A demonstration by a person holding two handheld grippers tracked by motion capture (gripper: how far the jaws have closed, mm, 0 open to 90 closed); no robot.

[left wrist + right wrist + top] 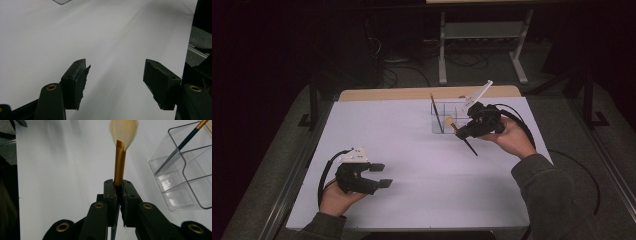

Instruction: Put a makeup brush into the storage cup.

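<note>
**Right tongs carry the brush beside the organizer, bristles leading**

Right gripper (119, 185) is clamped on the makeup brush (120, 163) at its gold ferrule, pads pressed tight on both sides. From my seat the brush runs straight out along the jaws: pale bristles ahead, dark handle trailing back under the hand, as the high view shows it (462, 135). That long axis is what my next move turns on. The clear organizer (180, 172) lies just off to the right of the bristle tip in the right gripper view, near but apart, and it already holds a second brush (180, 145) leaning in a back compartment. I judge the held brush must be tipped more upright before it can drop into a free cell; which cell is nearest I can't quite tell through the clear walls.

Left gripper (115, 82) sits well apart at the near left of the white table (412, 150), jaws spread with nothing between them. My right hand is plainly the nearer one.
</note>
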